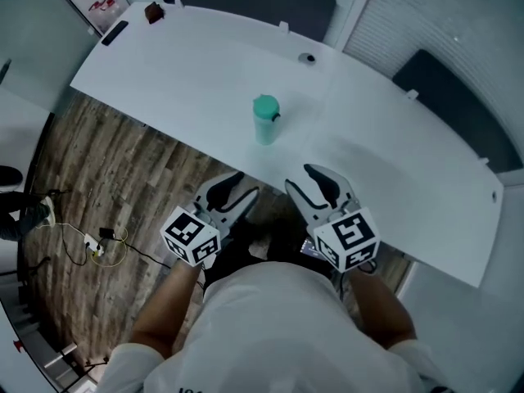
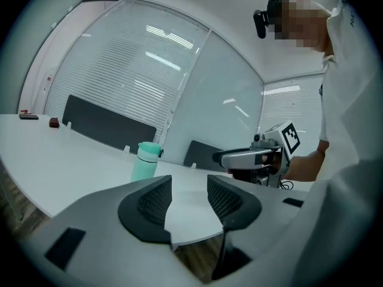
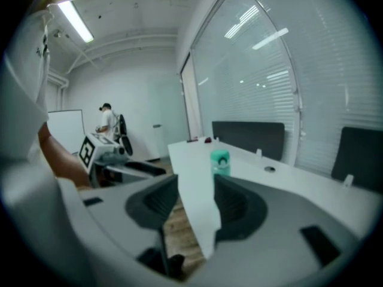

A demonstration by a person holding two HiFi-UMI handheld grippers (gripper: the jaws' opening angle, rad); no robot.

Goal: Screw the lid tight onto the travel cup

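Head view: a mint-green travel cup [image 1: 266,121] stands upright just above the centre of the frame, on the white curved table [image 1: 180,80], with its lid [image 1: 265,105] seated on top. How tightly the lid sits cannot be told.

The left gripper [image 1: 239,188] and right gripper [image 1: 304,180] hover side by side at lower centre, at the near table edge. Both are well apart from the cup and point toward it.

Left gripper view: the 2 fingers [image 2: 157,201] stand apart with nothing between them. Only the table edge and the wooden floor show through the gap. The cup [image 2: 145,162] appears left of centre, beyond the fingers, and the right gripper [image 2: 251,157] at centre right.

Right gripper view: the 2 fingers [image 3: 236,205] likewise stand apart and hold nothing. The cup [image 3: 219,162] stands on the table just above and beyond the gap, and the left gripper [image 3: 111,154] shows at mid left.

Other items, head view: a small dark round object [image 1: 307,58] lies on the table at upper centre, and a brown object [image 1: 153,12] lies at the upper left corner of the table. Cables [image 1: 98,244] lie on the wooden floor [image 1: 106,178] at lower left.
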